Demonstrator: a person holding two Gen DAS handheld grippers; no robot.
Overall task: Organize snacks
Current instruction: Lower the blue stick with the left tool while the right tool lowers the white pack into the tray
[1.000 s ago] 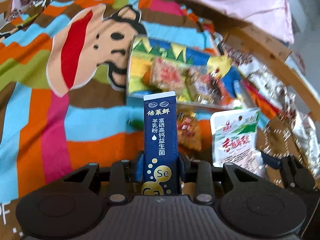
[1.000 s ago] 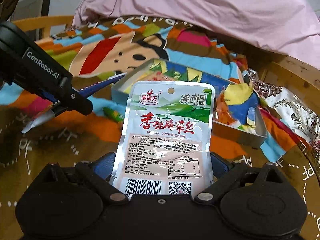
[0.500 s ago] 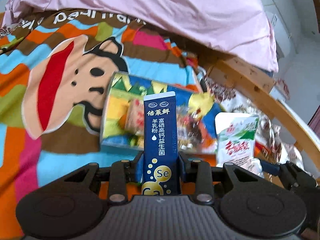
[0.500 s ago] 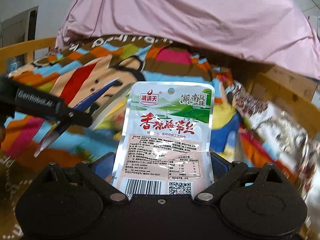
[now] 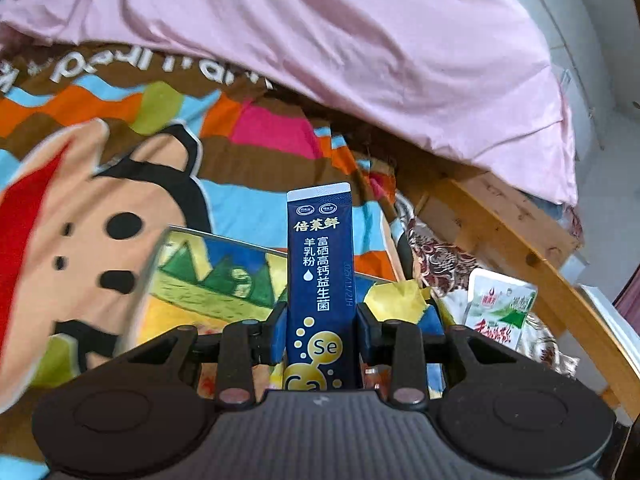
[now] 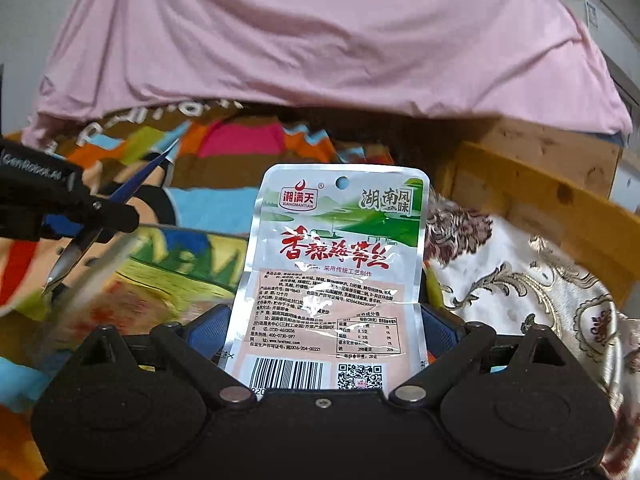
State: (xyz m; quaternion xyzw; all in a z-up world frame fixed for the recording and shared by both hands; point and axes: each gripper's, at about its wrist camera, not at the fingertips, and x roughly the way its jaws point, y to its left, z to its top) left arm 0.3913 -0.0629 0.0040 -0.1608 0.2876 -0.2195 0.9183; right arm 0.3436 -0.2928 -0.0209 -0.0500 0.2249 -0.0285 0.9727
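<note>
My left gripper (image 5: pixel 320 336) is shut on a tall navy-blue milk-powder sachet (image 5: pixel 320 264), held upright between the blue pads. A white and green seaweed snack packet (image 6: pixel 340 264) stands upright in my right gripper (image 6: pixel 324 332), which is shut on its lower part. Just beyond and below both grippers lies a shallow metal tin (image 5: pixel 216 276) with a colourful landscape print; its contents are hidden behind the gripper bodies. In the right wrist view the left gripper (image 6: pixel 80 208) shows at the left with the sachet (image 6: pixel 148 176) edge-on over the tin (image 6: pixel 192 256). The seaweed packet (image 5: pixel 500 308) appears at the right of the left wrist view.
A striped cartoon-monkey blanket (image 5: pixel 100 220) covers the bed under the tin. A pink quilt (image 6: pixel 320 40) is heaped at the back. To the right run a wooden bed frame (image 6: pixel 552 200) and a white and brown brocade cloth (image 6: pixel 520 280).
Both grippers have moved forward and slightly up with their packets. The tin has slid down in view and its snacks are now hidden behind the grippers; more pink quilt shows.
</note>
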